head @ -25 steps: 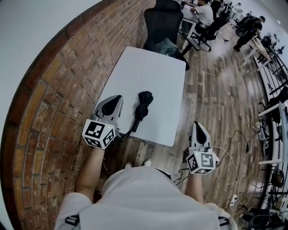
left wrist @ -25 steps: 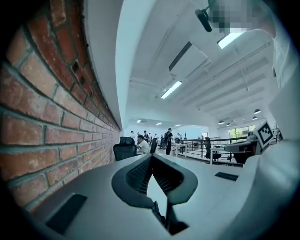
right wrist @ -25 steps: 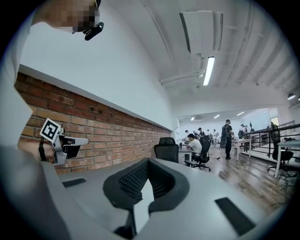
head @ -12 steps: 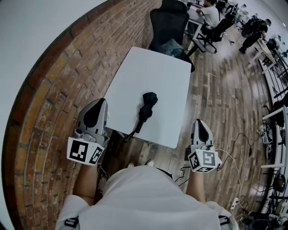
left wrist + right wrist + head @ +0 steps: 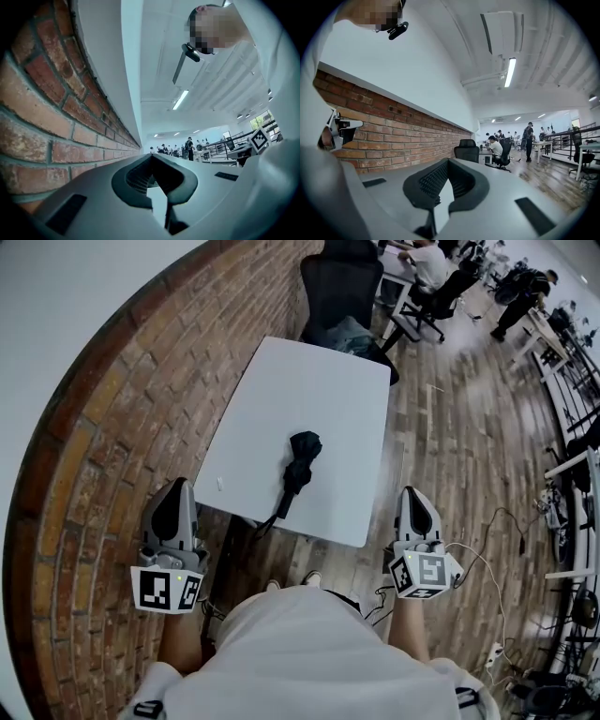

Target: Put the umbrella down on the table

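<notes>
A black folded umbrella [image 5: 298, 468] lies on the white table [image 5: 309, 390] near its front edge, and its strap [image 5: 268, 520] hangs over that edge. My left gripper [image 5: 177, 487] is off the table's front left corner, beside the brick wall, shut and holding nothing. In the left gripper view the left gripper [image 5: 157, 158] has its jaws closed together, with wall and ceiling ahead. My right gripper [image 5: 413, 493] hovers off the table's front right corner over the floor, also shut and empty. The right gripper [image 5: 447, 161] points level down the room.
A brick wall [image 5: 103, 427] runs along the table's left side. A black office chair [image 5: 337, 292] stands at the table's far end. People sit and stand at desks at the back right [image 5: 427, 268]. Cables [image 5: 487, 531] lie on the wooden floor at right.
My left gripper has drawn back off the table toward the person and over to the brick wall. The umbrella stays lying on the table. The right gripper has not moved.
</notes>
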